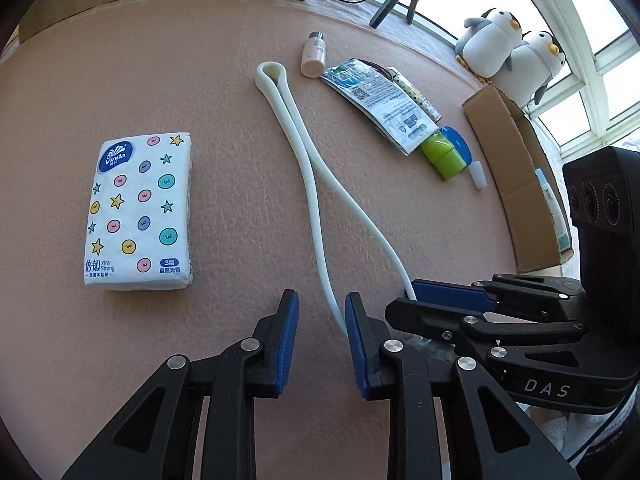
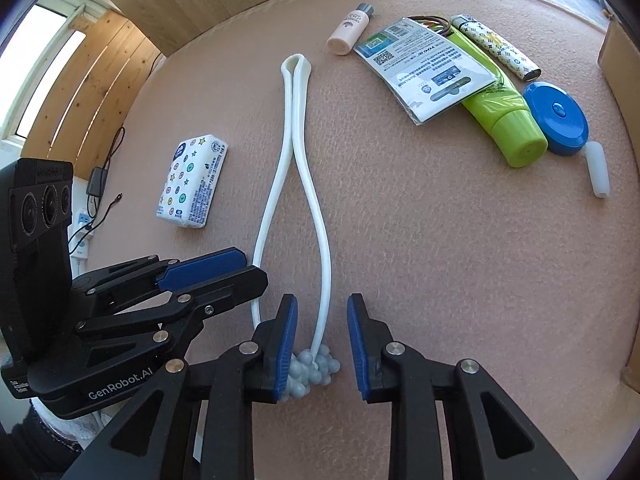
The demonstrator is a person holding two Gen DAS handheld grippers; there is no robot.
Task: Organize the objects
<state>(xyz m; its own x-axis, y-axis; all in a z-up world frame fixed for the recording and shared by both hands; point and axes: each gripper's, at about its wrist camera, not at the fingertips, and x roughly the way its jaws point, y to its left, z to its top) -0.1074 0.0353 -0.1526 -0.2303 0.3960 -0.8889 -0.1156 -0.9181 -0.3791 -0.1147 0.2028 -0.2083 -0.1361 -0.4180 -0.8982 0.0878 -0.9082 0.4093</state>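
Over the pink felt tabletop (image 1: 200,80), in the left wrist view, the left gripper (image 1: 322,344) hung with its blue pads apart and nothing between them. The white folded cord (image 1: 316,200) ran just beside the inner face of its right-hand pad, its bend lying far ahead near the small pink bottle (image 1: 313,56). The tissue pack (image 1: 140,212) lay well apart to the left with bare felt all around it. To the right, the right gripper (image 1: 412,304) crowded in, and beyond it the open cardboard box (image 1: 516,184) sat by the table's edge.

In the right wrist view, the right gripper (image 2: 322,340) was spread wide too. One strand of the cord (image 2: 320,240) passed between its pads down to a grey beaded cluster (image 2: 312,372) touching the left-hand pad. The left gripper (image 2: 224,268) sat close alongside. Far right lay the green tube (image 2: 508,116), blue disc (image 2: 560,118) and printed packet (image 2: 424,68), open felt between.
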